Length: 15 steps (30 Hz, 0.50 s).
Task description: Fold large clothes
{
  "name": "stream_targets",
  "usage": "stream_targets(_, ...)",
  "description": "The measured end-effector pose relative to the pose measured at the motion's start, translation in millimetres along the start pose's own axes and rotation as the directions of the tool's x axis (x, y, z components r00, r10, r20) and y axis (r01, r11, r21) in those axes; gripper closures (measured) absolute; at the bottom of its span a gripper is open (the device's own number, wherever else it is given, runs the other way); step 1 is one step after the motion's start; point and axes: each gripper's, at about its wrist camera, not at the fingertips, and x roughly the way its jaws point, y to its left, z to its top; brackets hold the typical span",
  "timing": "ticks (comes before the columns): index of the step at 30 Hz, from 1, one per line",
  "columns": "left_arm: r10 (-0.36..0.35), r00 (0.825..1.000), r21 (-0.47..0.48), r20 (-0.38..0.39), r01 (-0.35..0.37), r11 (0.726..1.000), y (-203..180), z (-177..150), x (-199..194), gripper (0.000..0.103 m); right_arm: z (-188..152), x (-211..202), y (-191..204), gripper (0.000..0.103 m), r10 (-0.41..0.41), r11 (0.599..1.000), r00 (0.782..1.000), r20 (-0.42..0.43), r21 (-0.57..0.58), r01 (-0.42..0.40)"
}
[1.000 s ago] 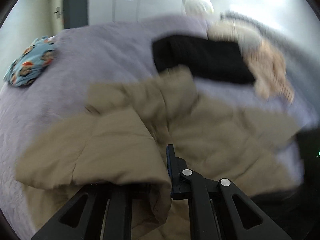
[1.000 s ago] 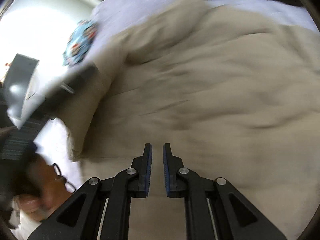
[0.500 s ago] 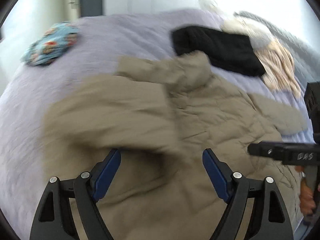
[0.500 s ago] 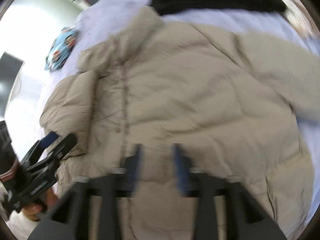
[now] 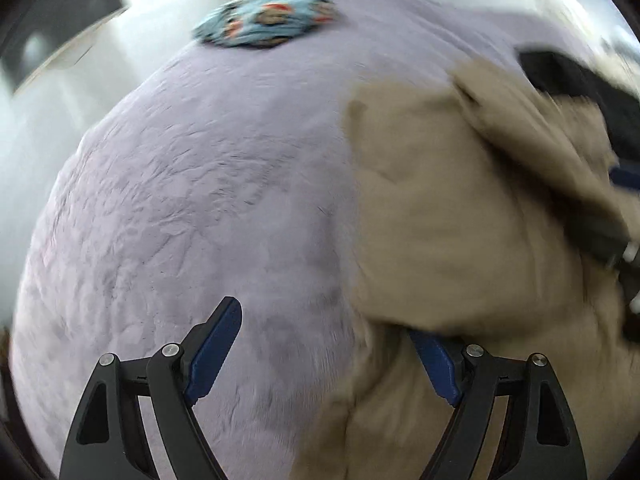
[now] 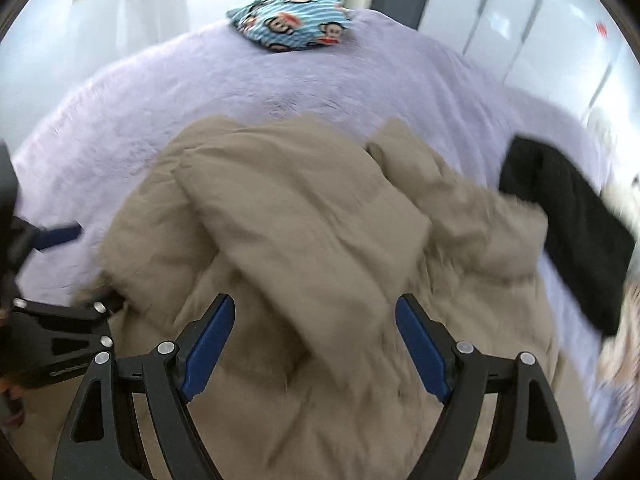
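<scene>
a bed [image 6: 160,92] under a lilac fleece cover, pale cupboard doors beyond. one tan padded jacket [image 6: 320,240] lies ahead of the right hand-held gripper [image 6: 316,332], long axis running away from it (collar at the far right). left hand-held gripper [image 5: 332,344] straddles its edge. both have jaws apart, gripping nothing. one black garment [image 6: 568,224], one cartoon-print bundle [image 6: 292,20].

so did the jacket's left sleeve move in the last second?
Yes. The sleeve was out toward the blue pillow side of the purple blanket; now it lies folded across the jacket body.
</scene>
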Motion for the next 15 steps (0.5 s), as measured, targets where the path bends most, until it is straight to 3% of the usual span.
stream_targets(2,-0.021,1.000,-0.078,-0.016,0.020,0.997,11.0,0.6,5.4,0.018,7.1,-0.4,-8.2,0.026,-0.089,0.995,0.995,0.051,0.040,0.087)
stream_targets(4,-0.044,0.999,-0.103,-0.015,0.043,0.994,19.1,-2.3,7.3,0.018,5.2,-9.3,-41.8,0.051,-0.143,0.971,0.986,0.089,0.206,0.122)
stream_targets(6,-0.042,0.999,-0.092,-0.012,0.040,0.995,21.9,-5.4,7.9,0.018,-8.5,-10.9,-82.6,0.059,-0.159,0.916,0.985,0.069,0.383,0.121)
stream_targets(9,-0.058,0.998,-0.088,-0.028,0.055,0.995,22.3,-7.5,8.6,0.018,-49.6,4.0,-148.8,0.061,-0.102,0.766,0.994,-0.026,0.636,0.095)
stream_targets(11,-0.095,0.993,-0.079,-0.074,0.089,0.993,22.1,-2.9,7.7,0.018,-79.1,23.2,-177.2,0.061,0.018,0.676,0.997,-0.078,0.736,0.045)
stream_targets(13,-0.250,0.962,-0.087,-0.107,0.241,0.967,29.9,2.2,-3.8,0.018,-107.4,39.5,-194.7,0.061,0.141,0.594,0.987,-0.081,0.804,-0.019)
stream_targets(15,-0.427,0.898,-0.114,-0.111,0.415,0.903,37.8,8.7,-20.8,0.018,-122.3,47.9,-202.4,0.061,0.185,0.568,0.981,-0.059,0.821,-0.058)
